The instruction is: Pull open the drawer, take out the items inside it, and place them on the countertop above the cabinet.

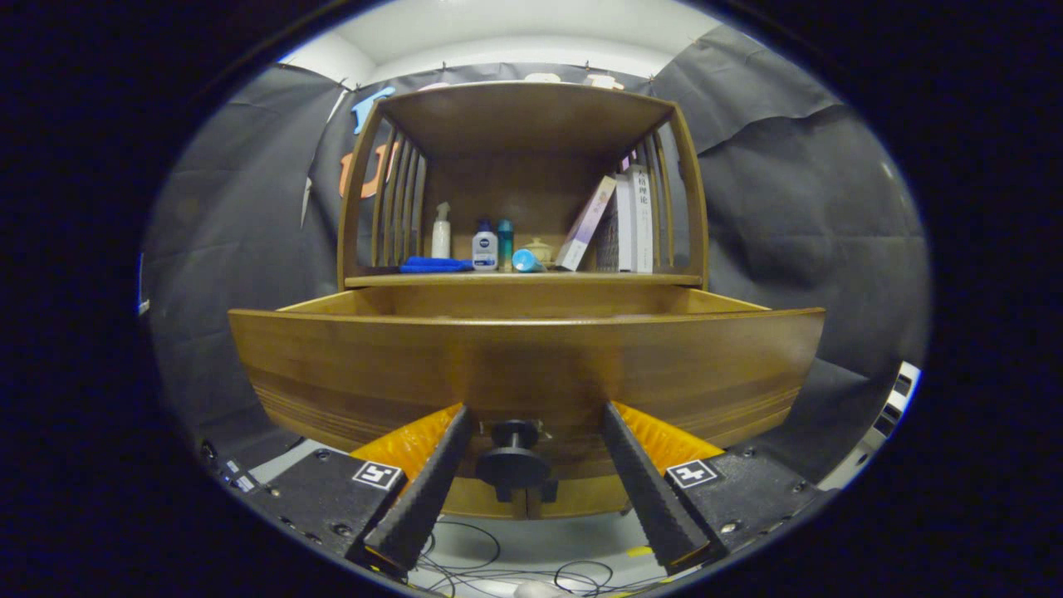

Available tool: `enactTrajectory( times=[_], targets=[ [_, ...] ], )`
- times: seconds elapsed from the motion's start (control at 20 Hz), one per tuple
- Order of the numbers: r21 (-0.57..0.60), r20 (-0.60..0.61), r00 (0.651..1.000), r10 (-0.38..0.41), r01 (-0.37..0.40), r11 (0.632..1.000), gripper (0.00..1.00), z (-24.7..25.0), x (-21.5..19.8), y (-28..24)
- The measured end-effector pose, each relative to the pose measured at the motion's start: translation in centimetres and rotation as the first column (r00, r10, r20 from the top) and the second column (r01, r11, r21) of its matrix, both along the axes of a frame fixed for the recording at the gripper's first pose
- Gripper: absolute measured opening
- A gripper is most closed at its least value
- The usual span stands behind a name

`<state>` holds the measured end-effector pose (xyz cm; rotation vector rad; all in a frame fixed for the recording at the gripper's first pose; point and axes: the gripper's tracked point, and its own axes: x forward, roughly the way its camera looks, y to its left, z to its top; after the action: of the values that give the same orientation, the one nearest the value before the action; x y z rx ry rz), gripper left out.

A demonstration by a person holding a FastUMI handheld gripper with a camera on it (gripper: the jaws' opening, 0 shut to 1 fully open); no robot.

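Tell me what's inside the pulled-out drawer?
The drawer is pulled open, but its tall front panel hides the contents. Only the bare inner side walls and back show above the rim. The gripper is open, its fingers on either side of the black knob.

wooden countertop [523, 281], blue cloth [435, 265], bottles [484, 248], lying blue tube [526, 261], leaning books [619, 220]

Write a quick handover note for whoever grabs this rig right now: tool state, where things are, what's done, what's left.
Tool: open, fingers on either side of the drawer knob, not pressing it.
Drawer: pulled out from the cabinet; its inside is hidden behind the front panel.
Countertop: already holds a blue cloth, bottles and books.
Done: drawer opened.
Left: lift the tool over the drawer, take out whatever is inside, set it on the countertop.
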<state>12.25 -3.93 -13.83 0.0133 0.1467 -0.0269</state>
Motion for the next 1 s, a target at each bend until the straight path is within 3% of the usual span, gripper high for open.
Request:
enactTrajectory(
  times=[0.45, 1.0],
  targets=[
    [0.048, -0.017, 1.0, 0.023, -0.023, 0.999, 0.99, 0.2, 4.4, -0.2],
    [0.056, -0.045, 0.999, 0.006, -0.003, 0.998, 0.99, 1.3, 14.3, 0.9]
  ],
)
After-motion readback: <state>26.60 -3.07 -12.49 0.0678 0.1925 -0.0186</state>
